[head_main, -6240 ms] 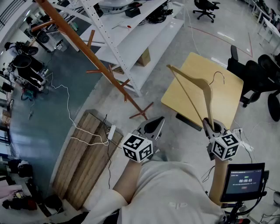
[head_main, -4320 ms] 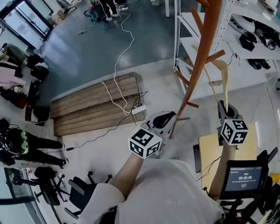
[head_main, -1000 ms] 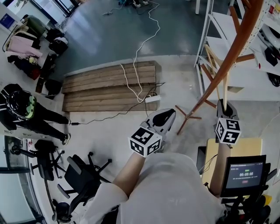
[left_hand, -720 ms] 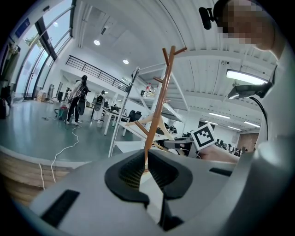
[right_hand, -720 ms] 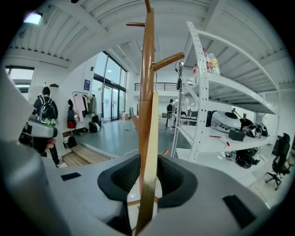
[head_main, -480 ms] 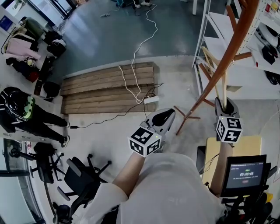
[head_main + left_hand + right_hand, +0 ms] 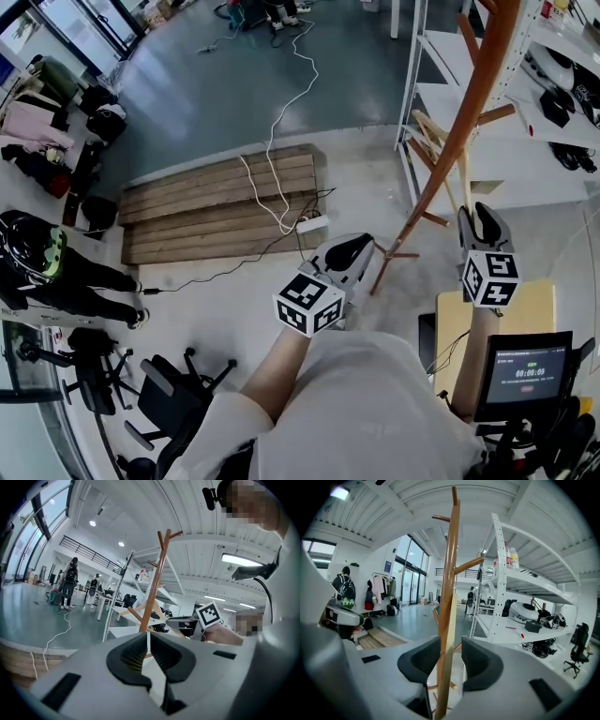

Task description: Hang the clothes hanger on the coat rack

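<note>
Coat rack (image 7: 450, 550): reddish-brown wood. Clothes hanger (image 7: 443, 686): paler, straw-coloured wood. We log the left gripper (image 7: 351, 249) and right gripper (image 7: 481, 216) as light grey with black pads, their cubes patterned in black-and-white squares. Floor (image 7: 216, 84): grey-blue, paler grey nearer us. Shelf (image 7: 525, 159): white. Worktop (image 7: 539, 305): apparently light yellow, though largely hidden.

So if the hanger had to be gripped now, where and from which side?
Grip the hanger at the lower end of its wooden arm, from below along its length. That arm hangs nearly upright beside the coat rack pole and stands between the open jaws of the right gripper, so the pads would likely close on its flat sides.
</note>
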### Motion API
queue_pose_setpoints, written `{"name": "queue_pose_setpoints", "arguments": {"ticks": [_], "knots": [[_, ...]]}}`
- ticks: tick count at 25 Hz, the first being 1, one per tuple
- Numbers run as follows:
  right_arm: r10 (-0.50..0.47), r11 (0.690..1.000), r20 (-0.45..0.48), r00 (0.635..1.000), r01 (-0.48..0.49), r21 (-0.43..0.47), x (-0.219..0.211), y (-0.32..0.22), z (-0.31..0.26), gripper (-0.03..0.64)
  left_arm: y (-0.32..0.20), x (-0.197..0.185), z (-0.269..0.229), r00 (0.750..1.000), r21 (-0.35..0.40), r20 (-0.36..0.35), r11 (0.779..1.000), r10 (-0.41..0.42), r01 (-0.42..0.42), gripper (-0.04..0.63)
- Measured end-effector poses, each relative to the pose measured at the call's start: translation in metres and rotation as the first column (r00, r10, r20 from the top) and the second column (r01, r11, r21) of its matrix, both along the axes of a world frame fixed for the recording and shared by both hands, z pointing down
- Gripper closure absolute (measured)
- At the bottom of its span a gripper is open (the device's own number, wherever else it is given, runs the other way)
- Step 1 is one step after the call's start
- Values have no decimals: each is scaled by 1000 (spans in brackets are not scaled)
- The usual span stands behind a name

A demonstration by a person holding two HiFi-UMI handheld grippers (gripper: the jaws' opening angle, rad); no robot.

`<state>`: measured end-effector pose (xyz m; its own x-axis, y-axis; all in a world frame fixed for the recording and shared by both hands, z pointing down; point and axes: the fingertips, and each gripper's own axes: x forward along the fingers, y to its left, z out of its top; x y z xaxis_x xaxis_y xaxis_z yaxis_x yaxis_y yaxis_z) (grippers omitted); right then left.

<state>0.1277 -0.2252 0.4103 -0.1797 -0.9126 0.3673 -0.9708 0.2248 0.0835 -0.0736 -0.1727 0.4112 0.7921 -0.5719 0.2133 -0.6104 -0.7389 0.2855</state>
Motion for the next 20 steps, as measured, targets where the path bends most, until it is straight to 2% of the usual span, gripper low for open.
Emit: {"name": "queue_pose_setpoints", "arguments": {"ticks": [6, 11, 14, 20], "knots": [[60, 995, -2, 998, -60, 78, 14, 22, -33, 499, 1, 17, 0, 997, 7, -18, 997, 79, -79, 588], [135, 982, 2, 991, -134, 132, 36, 49, -53, 499, 2, 47, -8, 983, 30, -28, 983, 183, -182, 588], [216, 965, 16, 976, -216, 148, 50, 81, -58, 499, 12, 65, -15, 962, 46, -32, 962, 271, -270, 588], [372, 915, 56, 927, -376, 144, 96, 139, -44, 499, 32, 121, -7, 903, 46, -40, 904, 427, -425, 588]]}}
